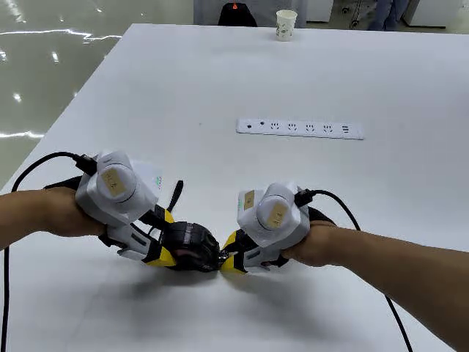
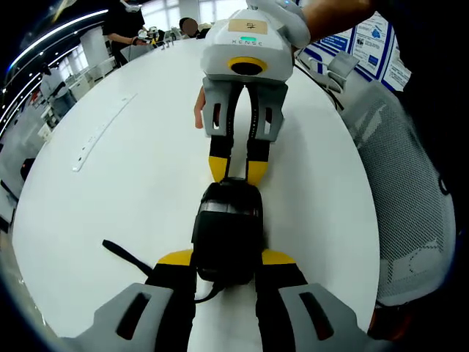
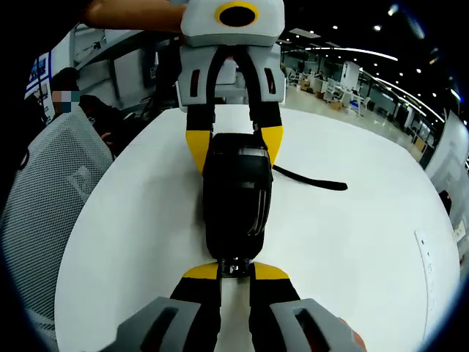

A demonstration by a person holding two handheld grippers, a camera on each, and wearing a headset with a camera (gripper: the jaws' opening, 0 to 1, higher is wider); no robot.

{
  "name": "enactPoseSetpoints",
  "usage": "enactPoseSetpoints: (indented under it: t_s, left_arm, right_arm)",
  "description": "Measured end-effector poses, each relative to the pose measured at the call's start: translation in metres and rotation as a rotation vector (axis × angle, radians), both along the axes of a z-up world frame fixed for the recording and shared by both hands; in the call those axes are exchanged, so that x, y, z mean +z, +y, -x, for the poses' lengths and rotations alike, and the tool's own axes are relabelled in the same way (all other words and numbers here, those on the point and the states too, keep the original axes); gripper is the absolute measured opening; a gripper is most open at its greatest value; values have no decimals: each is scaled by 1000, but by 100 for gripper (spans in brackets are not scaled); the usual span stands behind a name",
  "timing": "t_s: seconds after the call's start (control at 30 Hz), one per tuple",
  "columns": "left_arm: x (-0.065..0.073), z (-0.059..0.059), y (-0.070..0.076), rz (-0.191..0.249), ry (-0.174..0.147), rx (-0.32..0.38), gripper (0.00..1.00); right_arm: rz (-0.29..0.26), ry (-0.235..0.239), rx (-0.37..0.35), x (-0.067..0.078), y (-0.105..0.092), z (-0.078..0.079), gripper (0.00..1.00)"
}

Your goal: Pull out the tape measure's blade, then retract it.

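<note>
Jaws, left: the left gripper (image 2: 227,258), held by a hand reaching in from the left, has its yellow-tipped jaws clenched on both flanks of the black rubber-cased tape measure (image 1: 189,248).
Strap: a black wrist strap (image 1: 176,196) trails from the case across the tabletop beside the left gripper.
Tape measure: it sits low at the near edge of the broad white table (image 1: 220,81), between the two grippers. Whether it rests on the surface cannot be told.
Blade: the small metal blade tip (image 3: 234,267) sits right at the mouth of the case, facing right.
Jaws, right: the right gripper (image 3: 235,273) has its jaws drawn nearly together, pinching the blade tip, nose to nose with the left gripper.
Background: a long white power strip (image 1: 299,128) lies mid-table, well apart. A white paper cup (image 1: 286,24) stands at the far edge.
</note>
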State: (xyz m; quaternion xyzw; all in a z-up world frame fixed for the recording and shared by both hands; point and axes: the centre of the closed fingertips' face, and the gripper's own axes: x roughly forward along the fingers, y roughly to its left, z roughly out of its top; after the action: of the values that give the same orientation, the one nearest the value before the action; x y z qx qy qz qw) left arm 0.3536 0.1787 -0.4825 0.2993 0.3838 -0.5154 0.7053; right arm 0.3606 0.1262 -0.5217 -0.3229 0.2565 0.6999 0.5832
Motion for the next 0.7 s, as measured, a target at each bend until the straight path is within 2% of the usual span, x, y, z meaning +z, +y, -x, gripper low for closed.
enactPoseSetpoints:
  t_s: [0.7]
  left_arm:
    - [0, -1, 0, -7, 9, 0, 25]
  right_arm:
    - [-1, -2, 2, 1, -6, -2, 10]
